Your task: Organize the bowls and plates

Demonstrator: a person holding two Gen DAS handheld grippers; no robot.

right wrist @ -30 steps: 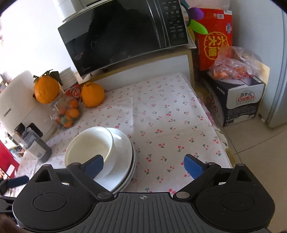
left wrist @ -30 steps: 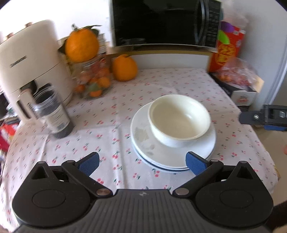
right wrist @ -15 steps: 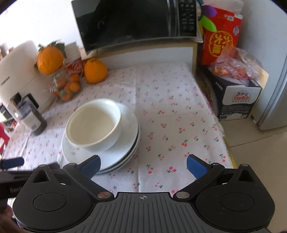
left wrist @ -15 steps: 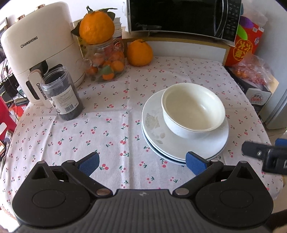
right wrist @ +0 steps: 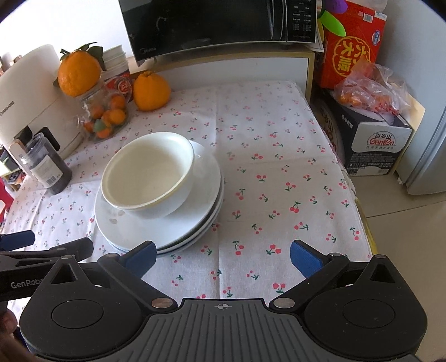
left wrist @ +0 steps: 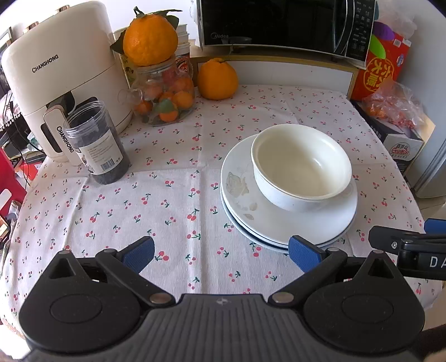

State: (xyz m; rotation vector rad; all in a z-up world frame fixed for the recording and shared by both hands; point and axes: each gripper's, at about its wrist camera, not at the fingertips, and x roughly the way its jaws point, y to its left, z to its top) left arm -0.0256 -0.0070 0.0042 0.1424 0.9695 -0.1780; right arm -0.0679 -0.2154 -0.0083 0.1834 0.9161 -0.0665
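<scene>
- A table under a cherry-print cloth, creased in squares, fills my view; a black microwave sits on a shelf at the back and tiled floor shows to the right.
- A cream air fryer, a dark-filled plastic jar, a glass jar of small oranges topped by a large orange, and a second orange line the far-left side.
- A glossy white bowl, round and empty, rests off-centre on a stack of white plates in the table's right half; the top plate bears a faint rose print.
- My left gripper hangs spread wide over the cloth, gripping nothing.
- My right gripper is likewise wide apart, its left blue pad just before the plates' near rim.
</scene>
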